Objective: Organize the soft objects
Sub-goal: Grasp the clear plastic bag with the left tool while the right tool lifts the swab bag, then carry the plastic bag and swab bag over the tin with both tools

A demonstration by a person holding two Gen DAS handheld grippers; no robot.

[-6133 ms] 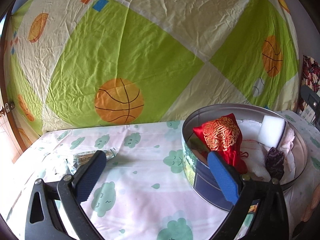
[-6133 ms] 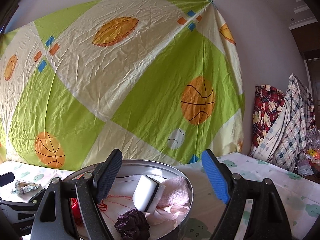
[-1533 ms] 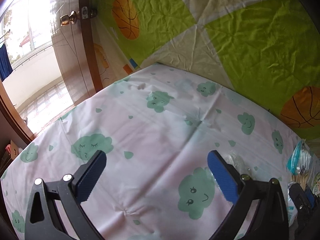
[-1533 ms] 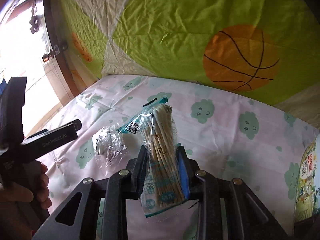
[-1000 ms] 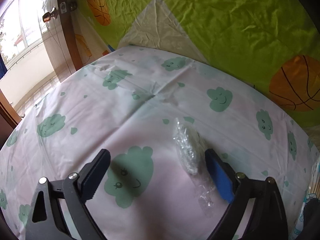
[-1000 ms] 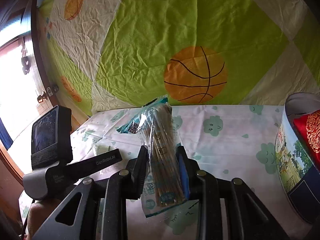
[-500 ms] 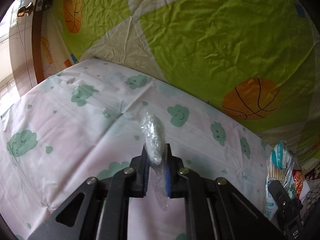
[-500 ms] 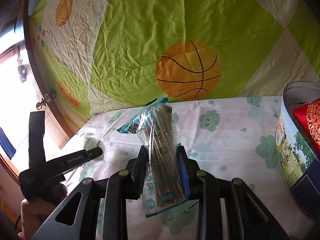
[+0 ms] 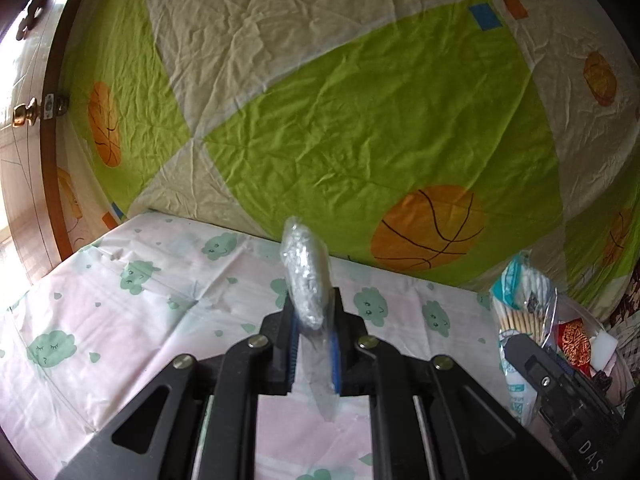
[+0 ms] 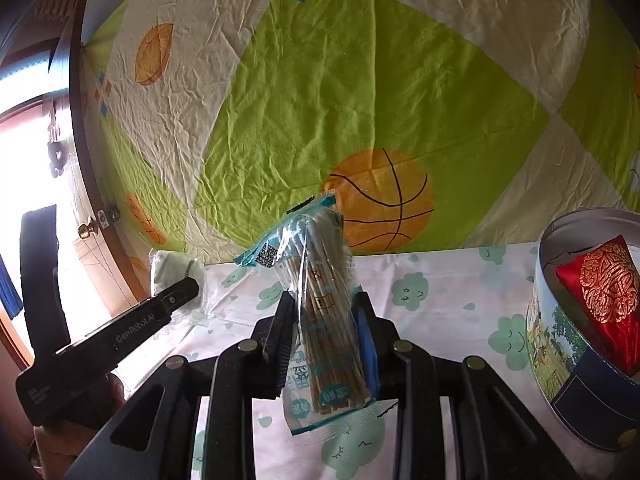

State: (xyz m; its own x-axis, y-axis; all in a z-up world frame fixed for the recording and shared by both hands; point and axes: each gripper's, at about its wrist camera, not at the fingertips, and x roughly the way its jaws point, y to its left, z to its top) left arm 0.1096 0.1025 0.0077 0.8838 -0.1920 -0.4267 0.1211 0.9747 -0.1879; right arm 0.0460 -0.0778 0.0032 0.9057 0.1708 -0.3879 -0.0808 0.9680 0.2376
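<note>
Above a cloud-print bedsheet [image 9: 132, 312], the left gripper [image 9: 314, 344] was clamped on a small clear plastic packet [image 9: 306, 276], its blue-padded fingers [image 9: 334, 364] drawn in narrow against the packet's lower half. The packet stood upright out of the jaws, its crinkled top rising past the fingertips while a thin clear tail hung below them, clear of the sheet. Off to that gripper's right, the right gripper [image 9: 532, 356] could be seen from the side, carrying a bag of cotton swabs [image 9: 524, 300].

In the right wrist view, the right gripper [image 10: 326, 344] was closed tight on the same bag of cotton swabs [image 10: 322, 300]. The bag stood nearly upright between the fingers [image 10: 366, 348], its teal-edged top leaning a little to the left above the fingertips and its printed bottom hanging below them, lifted off the sheet. To the right of this gripper sat a round tin [image 10: 560, 364] with a picture on its side, resting on the bedsheet [image 10: 440, 292]. A red embroidered pouch [image 10: 604, 292] leaned inside the tin against its near wall. In the left wrist view a white sponge block [image 9: 602, 348] lay just beside the pouch, though the tin's contents beyond that were too small to make out.

To the left of the right gripper, the left gripper [image 10: 184, 292] reached in from the side with its packet [image 10: 172, 268] showing at the tip. A green and cream sheet printed with basketballs [image 10: 380, 200] hung behind the bed, and a wooden door [image 9: 24, 152] with a brass knob [image 9: 22, 116] stood at the far left.
</note>
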